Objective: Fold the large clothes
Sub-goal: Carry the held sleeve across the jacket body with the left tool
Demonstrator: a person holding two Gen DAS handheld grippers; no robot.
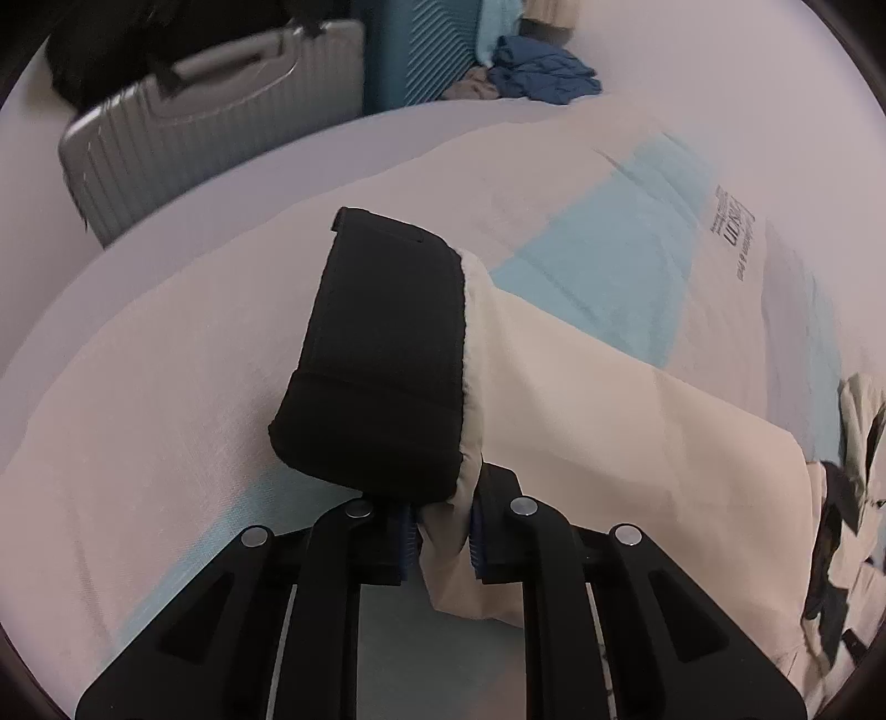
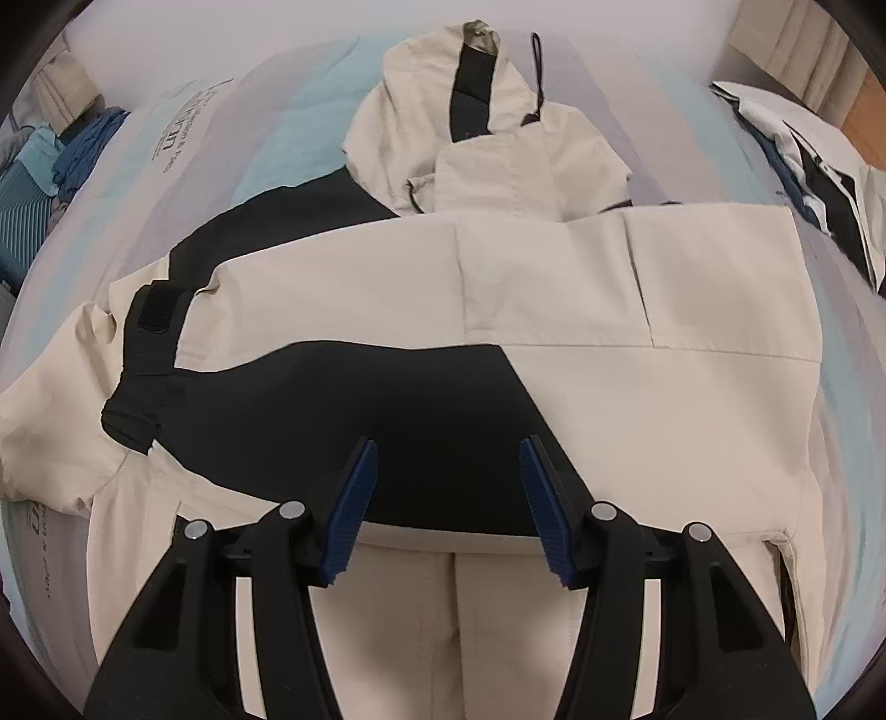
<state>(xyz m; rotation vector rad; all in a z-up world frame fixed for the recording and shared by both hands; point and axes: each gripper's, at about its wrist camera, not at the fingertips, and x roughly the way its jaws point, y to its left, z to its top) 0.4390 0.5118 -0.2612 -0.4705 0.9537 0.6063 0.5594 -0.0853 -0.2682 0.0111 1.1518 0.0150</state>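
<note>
The cream and black jacket (image 2: 554, 310) lay flat on the bed (image 2: 310, 111), right under the right gripper (image 2: 448, 498), whose jaws were spread with nothing between. The left gripper (image 1: 443, 537) was pinching the sleeve (image 1: 470, 554), black cuff (image 1: 382, 360) sticking out just ahead.

A grey hard suitcase (image 1: 221, 116) stands beside a teal one (image 1: 432, 50), near crumpled blue clothing (image 1: 545, 72)

Your left wrist camera looks steeply down, very close over the black-cuffed cream sleeve (image 1: 387, 354), suitcases far left. Your right wrist camera looks down from a little farther over the cream-and-black hooded jacket (image 2: 637, 288). Both share the jacket and the striped printed bedsheet (image 1: 626, 260).
</note>
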